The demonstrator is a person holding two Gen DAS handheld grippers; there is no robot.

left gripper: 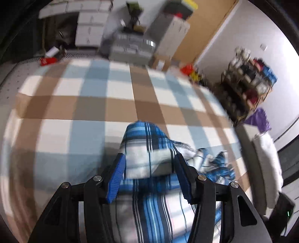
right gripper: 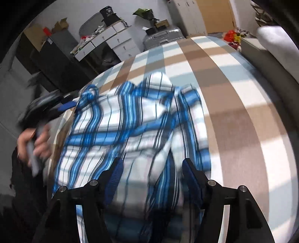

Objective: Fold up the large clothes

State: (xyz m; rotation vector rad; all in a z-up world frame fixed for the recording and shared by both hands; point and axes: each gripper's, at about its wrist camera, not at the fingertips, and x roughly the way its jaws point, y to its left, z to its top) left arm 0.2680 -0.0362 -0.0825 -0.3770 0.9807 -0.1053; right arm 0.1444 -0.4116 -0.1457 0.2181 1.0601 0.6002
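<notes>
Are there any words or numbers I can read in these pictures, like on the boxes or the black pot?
None can be read.
Black pot: a pale mark, too blurred.
Cardboard boxes: no print shows.
Plaid shirt: only stripes, no label shows.

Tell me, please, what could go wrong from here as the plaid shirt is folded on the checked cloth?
1. The left gripper holds a thick bunch of the plaid shirt; a bundled grip could drag in wrinkles or slip.
2. The right gripper stands open over the shirt, so that side lies loose and may fold crooked.
3. The shirt lies rumpled on the checked cloth, so creases may get folded in.
</notes>
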